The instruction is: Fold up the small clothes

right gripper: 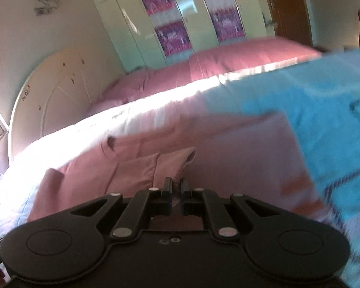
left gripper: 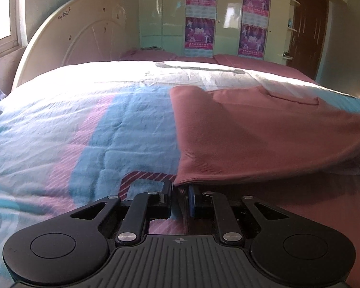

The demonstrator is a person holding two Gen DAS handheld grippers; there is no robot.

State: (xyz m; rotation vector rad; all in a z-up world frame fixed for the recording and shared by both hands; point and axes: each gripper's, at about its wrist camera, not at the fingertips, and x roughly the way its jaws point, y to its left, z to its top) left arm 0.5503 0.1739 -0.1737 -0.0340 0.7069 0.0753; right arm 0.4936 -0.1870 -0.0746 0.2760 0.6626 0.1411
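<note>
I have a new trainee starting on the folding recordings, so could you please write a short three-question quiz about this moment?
1. True or false: the left gripper is closed on a corner of the pink garment.
2. Multiple choice: what does the garment lie on? A) a wooden floor B) a bedspread with blue and pink patches C) a glass table.
3. Fill in: the right gripper pinches ____ fabric between its fingers.

Key
1. True: the hem corner sits between the nearly closed jaws.
2. B.
3. Pink: a fold of the same garment, though the right wrist view is blurred.
</note>
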